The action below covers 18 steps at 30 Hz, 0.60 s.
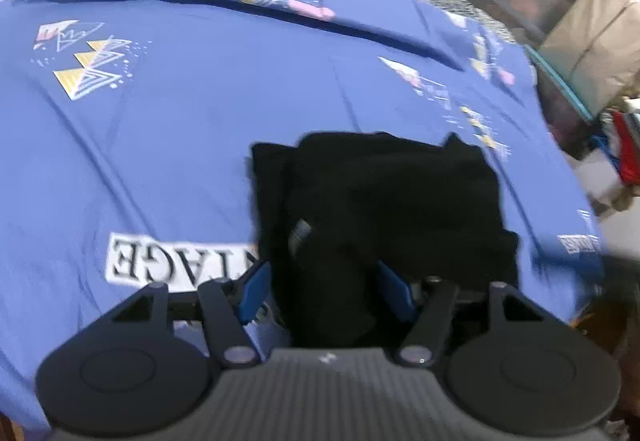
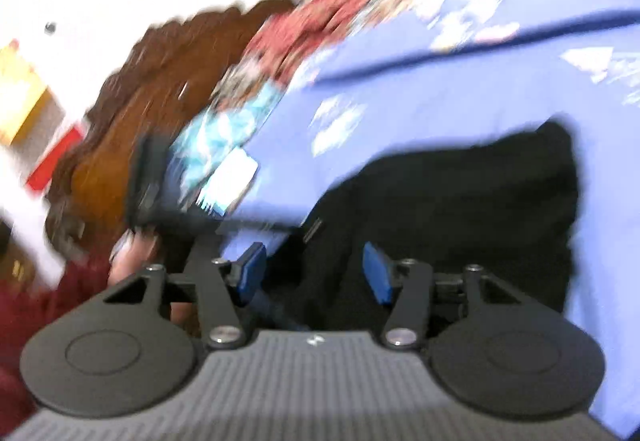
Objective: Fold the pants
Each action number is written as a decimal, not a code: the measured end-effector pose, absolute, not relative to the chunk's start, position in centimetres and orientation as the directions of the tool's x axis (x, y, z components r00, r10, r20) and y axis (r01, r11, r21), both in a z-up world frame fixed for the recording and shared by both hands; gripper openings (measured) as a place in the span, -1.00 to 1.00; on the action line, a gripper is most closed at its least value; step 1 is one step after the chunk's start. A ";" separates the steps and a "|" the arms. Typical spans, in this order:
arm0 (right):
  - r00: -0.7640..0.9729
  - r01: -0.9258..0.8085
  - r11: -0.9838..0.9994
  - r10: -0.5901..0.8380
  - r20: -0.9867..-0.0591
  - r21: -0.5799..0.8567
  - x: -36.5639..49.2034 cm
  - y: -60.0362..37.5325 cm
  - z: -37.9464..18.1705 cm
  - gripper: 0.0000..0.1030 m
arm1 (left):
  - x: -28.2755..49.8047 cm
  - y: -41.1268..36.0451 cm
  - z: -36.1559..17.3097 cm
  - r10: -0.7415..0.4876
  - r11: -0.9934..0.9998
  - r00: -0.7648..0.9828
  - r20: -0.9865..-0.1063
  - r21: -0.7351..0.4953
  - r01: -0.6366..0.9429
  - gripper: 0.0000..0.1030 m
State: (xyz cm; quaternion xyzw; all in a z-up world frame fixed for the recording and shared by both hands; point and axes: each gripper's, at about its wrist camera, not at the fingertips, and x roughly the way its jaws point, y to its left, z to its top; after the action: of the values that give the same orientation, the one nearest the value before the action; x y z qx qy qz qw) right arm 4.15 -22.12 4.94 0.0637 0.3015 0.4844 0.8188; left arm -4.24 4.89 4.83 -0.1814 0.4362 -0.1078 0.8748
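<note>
On the blue printed bedsheet [image 1: 192, 145], the black pants [image 1: 380, 201] are lying gathered into a compact, roughly squared bundle, so the folding is looking close to finished. The left gripper [image 1: 326, 287] and the right gripper [image 2: 316, 273] are both hovering at the near edge of the cloth with their blue pads spread apart, gripping nothing. Next, I judge, each is needing either to pinch that near edge for one more fold or to press the bundle flat.
</note>
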 end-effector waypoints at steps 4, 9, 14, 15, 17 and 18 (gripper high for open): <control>0.448 -0.671 0.651 0.738 -0.505 0.356 7.6 -20.7 6.3 -0.59 | -6.0 4.0 4.4 -0.327 0.922 0.594 -0.735 -0.385 0.030 0.09; 0.407 -0.601 0.702 0.679 -0.611 0.381 12.3 -15.7 3.3 -0.72 | -7.4 4.0 3.5 -0.321 0.919 0.592 -0.739 -0.394 0.007 0.11; 0.389 -0.505 0.775 0.598 -0.701 0.380 16.0 -12.3 0.0 -1.00 | -7.5 3.5 2.4 -0.289 0.934 0.602 -0.744 -0.358 0.006 0.26; 0.389 -0.495 0.777 0.598 -0.700 0.389 16.0 -12.4 0.1 -1.00 | -7.4 3.5 2.0 -0.283 0.936 0.599 -0.749 -0.353 0.001 0.34; 0.404 -0.496 0.785 0.587 -0.702 0.371 15.6 -12.0 0.1 -1.00 | -7.3 3.7 1.9 -0.285 0.931 0.595 -0.751 -0.364 -0.013 0.44; 0.413 -0.510 0.785 0.582 -0.701 0.351 15.1 -11.8 0.4 -0.99 | -7.2 4.0 2.0 -0.291 0.930 0.593 -0.751 -0.367 -0.009 0.49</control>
State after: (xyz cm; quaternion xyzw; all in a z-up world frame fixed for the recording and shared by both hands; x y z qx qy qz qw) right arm 15.08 -11.84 0.44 0.0412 0.4334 0.3252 0.8395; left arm -7.24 4.00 1.98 -0.1689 0.4439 -0.0802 0.8763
